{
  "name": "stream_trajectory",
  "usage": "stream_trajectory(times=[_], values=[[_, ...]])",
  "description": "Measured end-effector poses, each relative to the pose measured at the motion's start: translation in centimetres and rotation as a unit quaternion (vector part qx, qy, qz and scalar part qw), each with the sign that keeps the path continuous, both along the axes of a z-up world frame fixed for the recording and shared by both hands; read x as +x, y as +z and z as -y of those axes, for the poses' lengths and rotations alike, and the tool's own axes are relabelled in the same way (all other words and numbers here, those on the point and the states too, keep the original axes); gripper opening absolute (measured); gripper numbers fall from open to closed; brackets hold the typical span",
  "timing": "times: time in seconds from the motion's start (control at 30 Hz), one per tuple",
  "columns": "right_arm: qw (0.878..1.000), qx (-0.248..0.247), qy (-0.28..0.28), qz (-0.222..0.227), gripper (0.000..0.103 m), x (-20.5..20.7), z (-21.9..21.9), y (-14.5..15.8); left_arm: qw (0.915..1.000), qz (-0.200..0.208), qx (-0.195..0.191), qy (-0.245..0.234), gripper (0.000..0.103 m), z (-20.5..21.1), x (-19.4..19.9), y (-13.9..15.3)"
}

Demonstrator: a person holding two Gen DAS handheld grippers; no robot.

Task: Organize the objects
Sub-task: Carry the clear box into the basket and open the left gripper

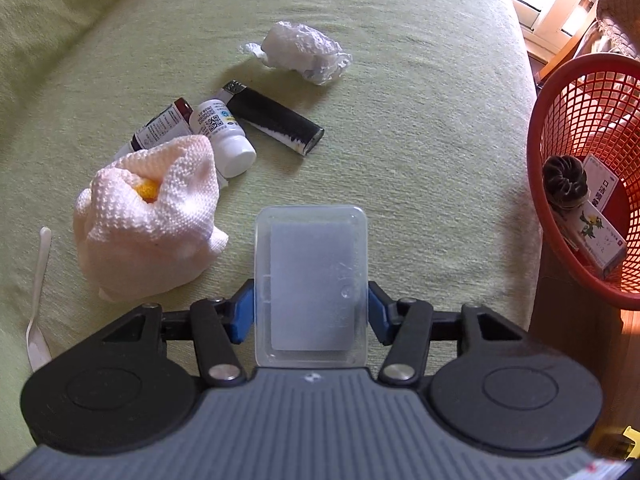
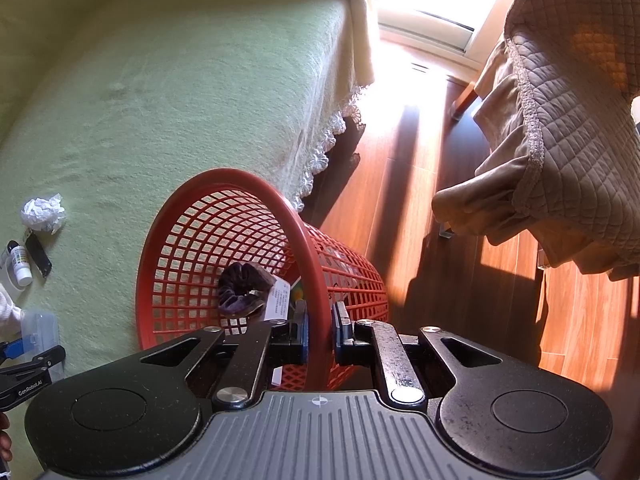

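Note:
My left gripper (image 1: 311, 312) is shut on a clear plastic box (image 1: 311, 280) over the green bed cover (image 1: 400, 120). Ahead on the cover lie a white knitted cloth (image 1: 152, 224) with something yellow inside, a white pill bottle (image 1: 224, 136), a dark-capped bottle (image 1: 160, 128), a black lighter (image 1: 276, 118) and a crumpled white wrapper (image 1: 304, 50). My right gripper (image 2: 320, 338) is shut on the rim of a red mesh basket (image 2: 176, 248), which holds a dark scrunchie (image 2: 242, 288) and a medicine box (image 2: 280, 296). The basket also shows in the left wrist view (image 1: 538, 168).
A white plastic spoon (image 1: 38, 300) lies at the left on the cover. The bed's edge with a lace trim (image 2: 320, 152) drops to a wooden floor (image 2: 420, 208). A quilted brown cover (image 2: 560, 128) hangs at the right.

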State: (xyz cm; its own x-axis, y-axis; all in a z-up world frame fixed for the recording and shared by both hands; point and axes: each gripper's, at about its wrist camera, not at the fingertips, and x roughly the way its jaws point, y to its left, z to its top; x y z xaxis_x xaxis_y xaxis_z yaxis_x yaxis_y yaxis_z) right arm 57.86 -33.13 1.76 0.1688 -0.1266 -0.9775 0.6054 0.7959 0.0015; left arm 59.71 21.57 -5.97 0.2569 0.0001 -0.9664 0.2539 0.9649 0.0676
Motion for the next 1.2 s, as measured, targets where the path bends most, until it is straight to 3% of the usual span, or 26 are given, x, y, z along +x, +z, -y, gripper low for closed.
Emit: stream_trajectory(times=[0.23, 0.67, 1.03, 1.2], values=[[1.0, 0.004, 0.006, 0.002, 0.008, -0.2, 0.2, -0.2, 0.9993, -0.005, -0.022, 0.029, 0.051, 2.1, -0.7, 2.3], [1.0, 0.013, 0.026, 0.009, 0.008, -0.5, 0.3, -0.3, 0.9924, -0.038, -0.11, 0.038, 0.051, 10.7, -2.5, 7.1], [0.999, 0.027, 0.03, 0.018, 0.008, -0.9, 1.0, -0.3, 0.984, -0.044, -0.172, 0.018, 0.052, 17.1, -2.6, 8.0], [0.999, 0.036, 0.027, 0.022, 0.009, -1.2, 1.3, -0.4, 0.9848, -0.037, -0.169, 0.021, 0.062, 17.8, -2.4, 8.3]])
